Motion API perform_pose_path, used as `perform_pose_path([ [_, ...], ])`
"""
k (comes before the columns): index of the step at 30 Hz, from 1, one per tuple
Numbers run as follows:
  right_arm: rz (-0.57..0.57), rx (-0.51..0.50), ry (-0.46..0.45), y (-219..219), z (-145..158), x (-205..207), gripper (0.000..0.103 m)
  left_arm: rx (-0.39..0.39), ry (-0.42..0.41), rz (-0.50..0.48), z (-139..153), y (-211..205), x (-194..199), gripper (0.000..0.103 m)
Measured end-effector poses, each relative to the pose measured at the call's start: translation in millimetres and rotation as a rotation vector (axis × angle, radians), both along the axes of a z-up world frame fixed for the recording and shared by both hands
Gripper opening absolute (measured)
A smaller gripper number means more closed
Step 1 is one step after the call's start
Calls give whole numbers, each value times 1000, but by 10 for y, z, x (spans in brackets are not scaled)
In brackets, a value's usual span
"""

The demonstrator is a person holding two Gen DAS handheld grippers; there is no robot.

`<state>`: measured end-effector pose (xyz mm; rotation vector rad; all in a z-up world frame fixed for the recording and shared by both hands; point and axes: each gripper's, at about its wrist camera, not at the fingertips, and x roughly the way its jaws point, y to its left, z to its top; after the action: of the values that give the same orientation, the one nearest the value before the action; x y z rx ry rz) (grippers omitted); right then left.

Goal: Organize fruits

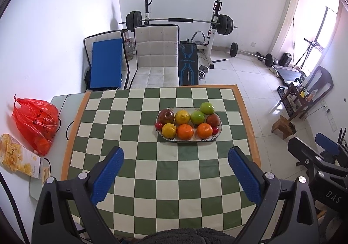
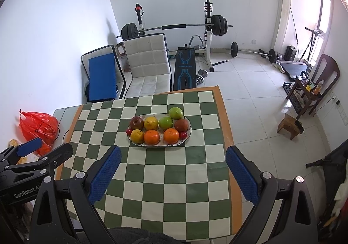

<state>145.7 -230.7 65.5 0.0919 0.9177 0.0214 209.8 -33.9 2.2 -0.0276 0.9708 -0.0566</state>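
An oval patterned plate sits on the green-and-white checked table and holds several fruits: two oranges, two lemons, two green apples, a dark red apple, a brownish red fruit and small red ones. My left gripper is open and empty, held above the near part of the table, short of the plate. My right gripper is open and empty, also short of the plate. The left gripper also shows in the right wrist view.
A red plastic bag and a snack packet lie on the table's left end. A white chair stands behind the table. A weight bench with barbell stands by the far wall. A wooden stool is on the floor at right.
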Motion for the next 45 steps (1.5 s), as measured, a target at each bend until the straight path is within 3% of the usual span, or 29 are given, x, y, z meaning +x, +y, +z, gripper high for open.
perform_pose_path([
  [6,-5,-31,-19,10,-117,92,99,16,-7,16,-218,6,248,101],
  [16,-35,-49,14,-95,-742,604,100,42,4,54,-656,42,629,103],
  [27,-58,-78,39,-197,-1215,1071,100,78,20,48,-877,-29,800,103],
  [45,-39,-73,49,-164,-1321,1157,100,76,21,40,-870,-52,772,103],
])
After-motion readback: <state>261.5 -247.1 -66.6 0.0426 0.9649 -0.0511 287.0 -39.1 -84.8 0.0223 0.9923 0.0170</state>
